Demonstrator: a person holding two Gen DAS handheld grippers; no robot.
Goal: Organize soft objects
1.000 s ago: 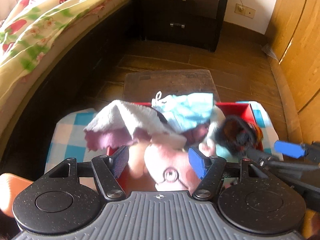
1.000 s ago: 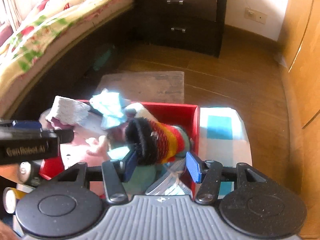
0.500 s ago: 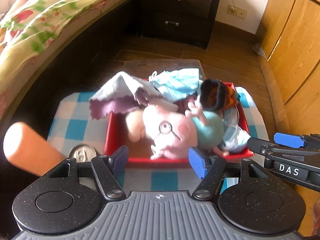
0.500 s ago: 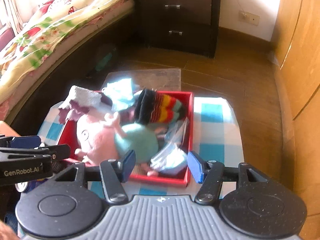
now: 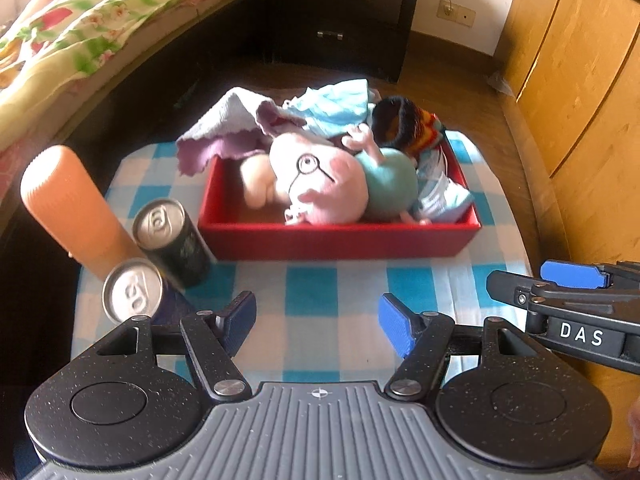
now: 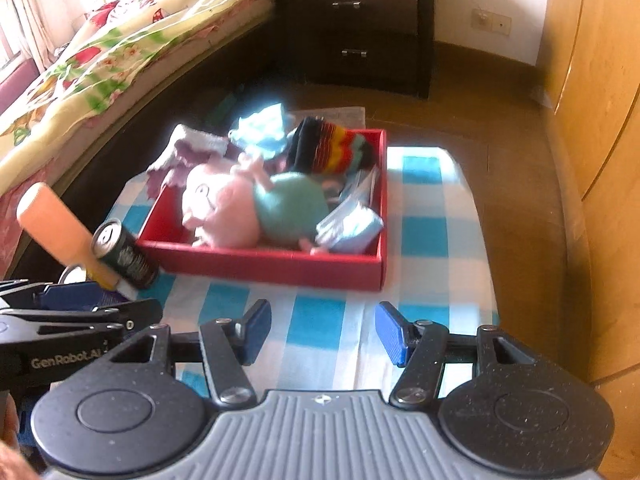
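Desk [image 5: 320, 292]: we see one, under a blue-checked cloth.
Red box [image 5: 336, 236]: one, mid-desk toward the far edge, holding all the soft objects.
Pink plush [image 5: 320, 184]: one, light and squashy; we judge its round teal belly the best place to pinch.
Cloths: one purple-edged cloth [image 5: 224, 128] limp over the box's far-left corner, one pale blue [image 5: 336, 104] behind.
Striped sock [image 6: 332, 152]: one, stretchy.
Cans [image 5: 172, 236]: two, at the desk's left edge.
Left claw [image 5: 316, 320]: wide, empty.
Right claw [image 6: 322, 334]: wide, empty.
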